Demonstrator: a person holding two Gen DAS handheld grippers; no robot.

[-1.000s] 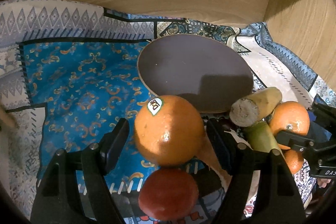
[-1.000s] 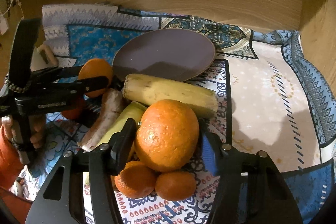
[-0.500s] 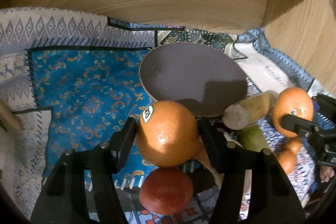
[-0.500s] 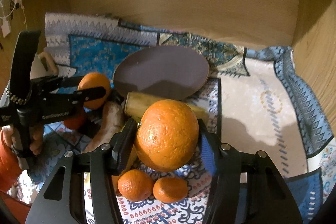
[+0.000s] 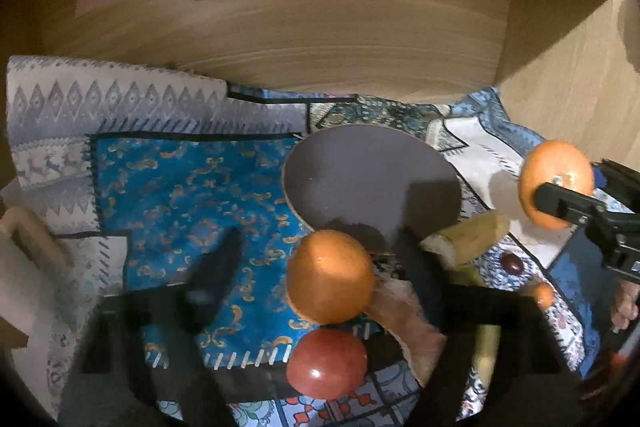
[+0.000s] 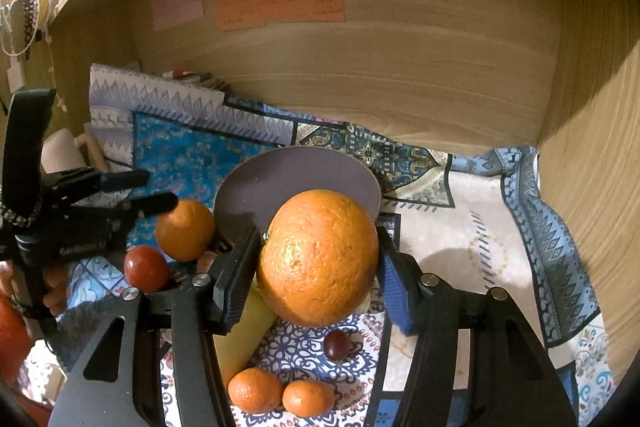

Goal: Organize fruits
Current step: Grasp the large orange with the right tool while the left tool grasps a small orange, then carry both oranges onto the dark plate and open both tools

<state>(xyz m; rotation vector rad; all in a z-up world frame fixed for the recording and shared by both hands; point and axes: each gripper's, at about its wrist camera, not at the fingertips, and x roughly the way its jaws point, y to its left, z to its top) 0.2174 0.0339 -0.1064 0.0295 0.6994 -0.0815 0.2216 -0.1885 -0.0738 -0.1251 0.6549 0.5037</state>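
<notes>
Both grippers over fruit beside the plate.
Right gripper is clamping an orange, lifted higher than before; left gripper jaws, just opening wide, are flanking a second orange.

- The right gripper is a black frame with triangular cut-outs in its arms, and silver round screw heads sit along the linkage.
- Its jaws carry ribbed pads: the left one black, the right one blue.
- The left gripper has the same black build, with faint pale lettering along its side, too blurred to read, and a beaded strap at its handle.
- An orange-red sleeve shows at the frame's left edge.
</notes>
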